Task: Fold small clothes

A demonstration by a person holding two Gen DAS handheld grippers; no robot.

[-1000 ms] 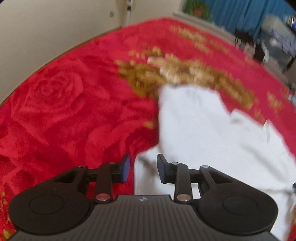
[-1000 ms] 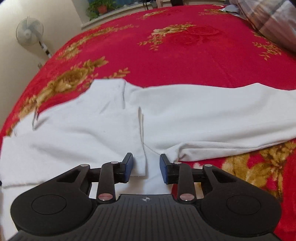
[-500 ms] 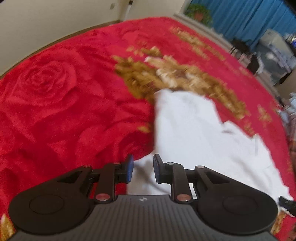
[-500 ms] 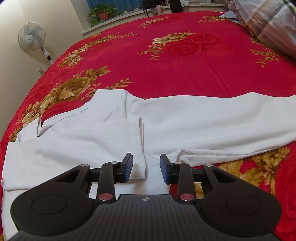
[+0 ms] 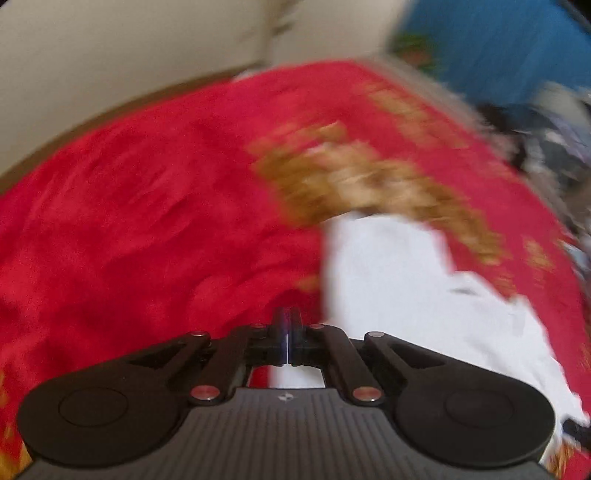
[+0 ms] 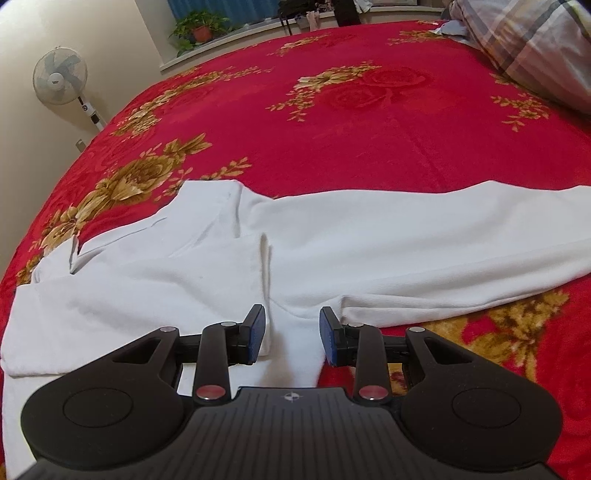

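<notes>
A white long-sleeved garment (image 6: pixel 369 251) lies spread on a red flowered blanket (image 6: pixel 369 129), one sleeve stretched out to the right and a folded part at the left. My right gripper (image 6: pixel 291 334) hovers open over the garment's near edge, with white cloth showing between the blue pads and neither pad pressing it. The left wrist view is blurred by motion. There my left gripper (image 5: pixel 287 325) is shut at the left edge of the white garment (image 5: pixel 399 288), and white cloth shows just behind its closed fingers.
A standing fan (image 6: pixel 61 77) is at the far left by the wall, and a potted plant (image 6: pixel 201 29) sits on the sill behind the bed. A plaid pillow (image 6: pixel 535 44) lies at the far right corner. A blue curtain (image 5: pixel 498 48) hangs beyond the bed.
My left gripper's jaws have closed from apart to shut at the garment's edge, and its view has shifted and blurred. The right gripper and the garment under it look unchanged.
</notes>
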